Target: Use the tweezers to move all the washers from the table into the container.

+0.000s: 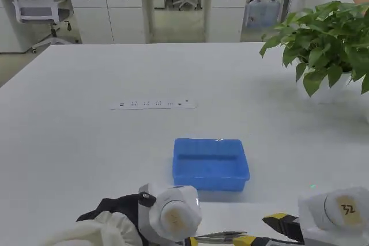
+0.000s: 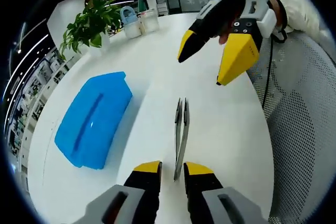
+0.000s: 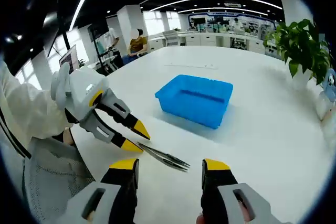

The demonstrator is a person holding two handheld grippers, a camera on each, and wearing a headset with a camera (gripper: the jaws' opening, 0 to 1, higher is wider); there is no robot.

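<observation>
Near the table's (image 1: 86,142) front edge, the left gripper (image 2: 173,168) pinches the tweezers (image 2: 181,124) by their rear end. The right gripper (image 3: 170,165) gapes wide around their tips, holding nothing. The blue container (image 1: 210,162) sits mid-table. This looks like setting the grip; next, the right should close squarely across both arms. The left gripper view gives the tweezers' whole length, which the head view crops.

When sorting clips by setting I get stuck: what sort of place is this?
Probably an open-plan office or lab: a big white table, drawer cabinets, an office chair and a potted plant.

Bright, even ceiling light; fisheye-warped edges.
</observation>
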